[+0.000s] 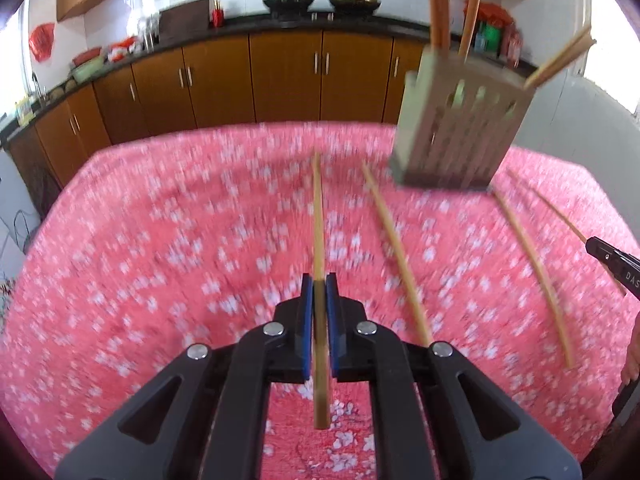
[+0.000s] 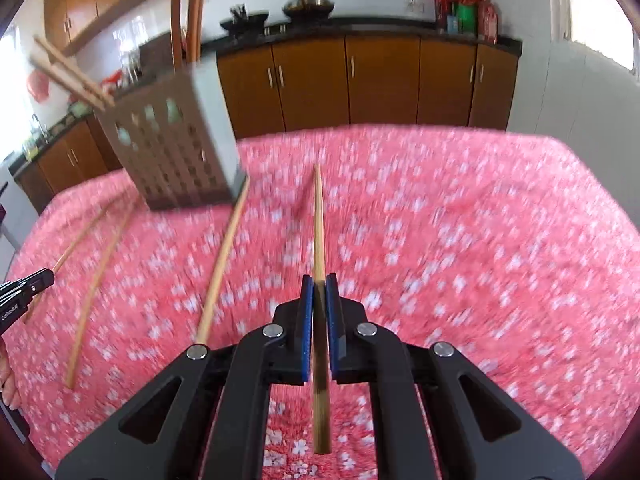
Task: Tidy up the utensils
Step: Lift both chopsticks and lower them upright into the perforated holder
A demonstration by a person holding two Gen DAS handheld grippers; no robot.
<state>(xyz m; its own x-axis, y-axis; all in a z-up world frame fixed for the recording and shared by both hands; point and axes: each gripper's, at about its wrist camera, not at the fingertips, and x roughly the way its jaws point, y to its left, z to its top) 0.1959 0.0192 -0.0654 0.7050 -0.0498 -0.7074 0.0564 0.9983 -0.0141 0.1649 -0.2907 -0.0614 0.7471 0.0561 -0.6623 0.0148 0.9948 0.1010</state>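
Left gripper (image 1: 319,286): you clamp one chopstick (image 1: 318,216), pointing 12 o'clock.
Right gripper (image 2: 319,286): clamps another (image 2: 318,224).
Holder (image 1: 460,132): 1 o'clock.
Loose chopsticks: three.

Bright daylight enters from windows at the far edges. Motion blur smears the pink floral worktop (image 1: 160,240) and the slatted holder (image 1: 460,132); fisheye bending curves the cabinets (image 2: 380,80), corners vignetted dark.

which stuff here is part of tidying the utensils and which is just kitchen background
Job:
left gripper, chopstick
right gripper, second chopstick
slotted holder
loose chopsticks

Background:
floral tablecloth
woks
cabinets
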